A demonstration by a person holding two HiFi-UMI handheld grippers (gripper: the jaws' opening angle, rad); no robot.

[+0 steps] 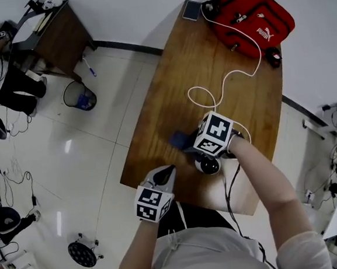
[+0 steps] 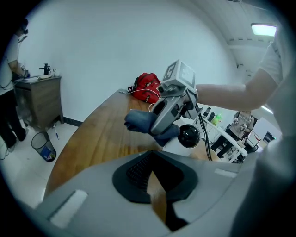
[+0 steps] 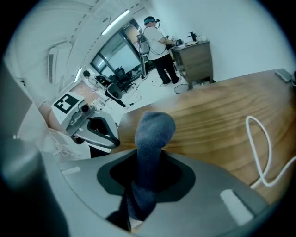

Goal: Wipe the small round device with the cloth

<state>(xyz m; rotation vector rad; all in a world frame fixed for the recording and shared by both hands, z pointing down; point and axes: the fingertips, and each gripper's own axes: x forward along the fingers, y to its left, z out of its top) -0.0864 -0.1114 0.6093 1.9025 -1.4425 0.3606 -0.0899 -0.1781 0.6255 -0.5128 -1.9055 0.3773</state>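
The small round device [image 1: 207, 165], a black dome on a white base, stands on the wooden table [image 1: 171, 95] near its front edge. My right gripper [image 1: 188, 144] hovers just above and to the left of it, shut on a dark blue cloth [image 1: 179, 140]. In the left gripper view the cloth [image 2: 139, 121] hangs against the upper left of the device [image 2: 188, 136]; whether they touch I cannot tell. The cloth [image 3: 150, 139] sticks up out of my right gripper [image 3: 143, 187]. My left gripper [image 1: 166, 173] is shut and empty at the front table edge, left of the device.
A red bag [image 1: 253, 13] lies at the table's far end, with a white cable [image 1: 234, 75] looping toward the device and a dark flat gadget [image 1: 192, 9] beside it. On the floor to the left are a bin [image 1: 79, 96] and a cabinet [image 1: 51, 33]. A person [image 3: 155, 44] stands far off.
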